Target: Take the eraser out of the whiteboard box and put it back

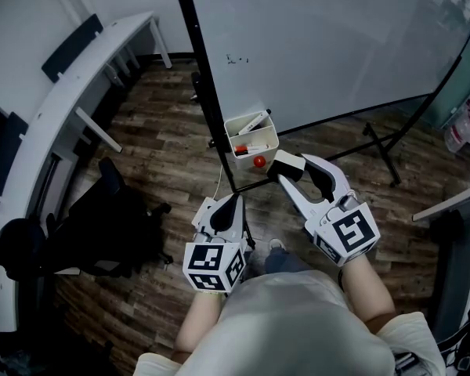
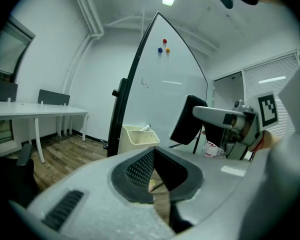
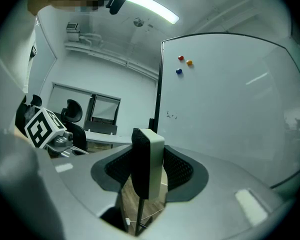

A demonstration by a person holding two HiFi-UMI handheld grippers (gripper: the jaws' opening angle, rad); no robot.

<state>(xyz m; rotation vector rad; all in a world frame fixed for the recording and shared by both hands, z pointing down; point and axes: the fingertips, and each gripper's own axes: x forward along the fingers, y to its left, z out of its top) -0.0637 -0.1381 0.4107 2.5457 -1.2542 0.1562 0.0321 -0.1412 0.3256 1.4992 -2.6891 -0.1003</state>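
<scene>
Right claw [image 3: 149, 173] around the upright eraser [image 3: 151, 151], near the whiteboard box [image 1: 271, 138]

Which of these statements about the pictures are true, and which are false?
1. The right gripper holds the eraser. True.
2. The eraser lies inside the whiteboard box. False: it is outside the box, gripped between the right gripper's jaws.
3. The left gripper holds a marker. False: its jaws are shut with nothing between them.
4. A red magnet sits on the whiteboard. True.
</scene>
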